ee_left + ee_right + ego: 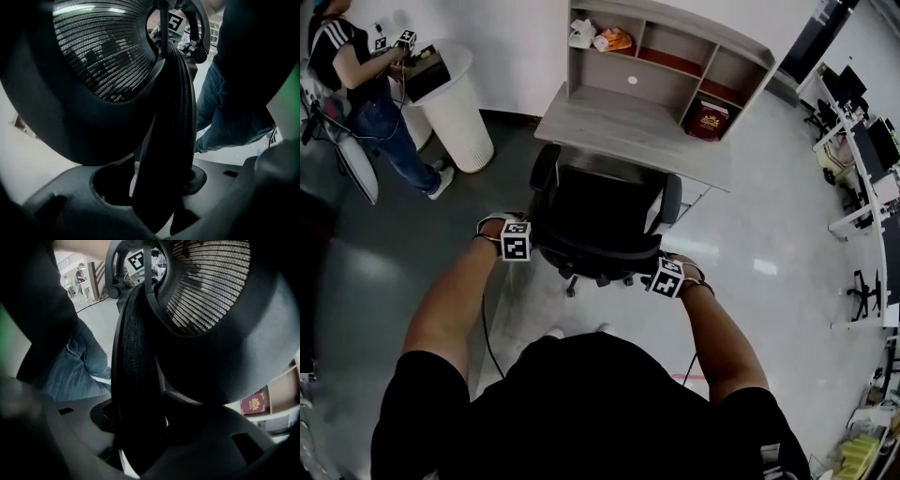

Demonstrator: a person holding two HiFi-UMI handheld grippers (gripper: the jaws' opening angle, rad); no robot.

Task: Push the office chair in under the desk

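Note:
A black office chair (602,214) stands in front of a pale wooden desk (619,134) with a shelf unit on top, its seat partly under the desk's front edge. My left gripper (521,247) sits at the left end of the backrest's top rim, and my right gripper (660,274) at the right end. In the left gripper view the black mesh rim (177,117) runs between the jaws of the left gripper (159,199), which are shut on it. The right gripper view shows the same rim (136,371) clamped by the right gripper (140,439).
A red book (708,120) lies in the desk's right shelf compartment, and snack bags (612,39) sit on the upper shelf. A white round pedestal table (455,103) and a standing person (370,89) are at the far left. More desks and chairs (862,178) line the right side.

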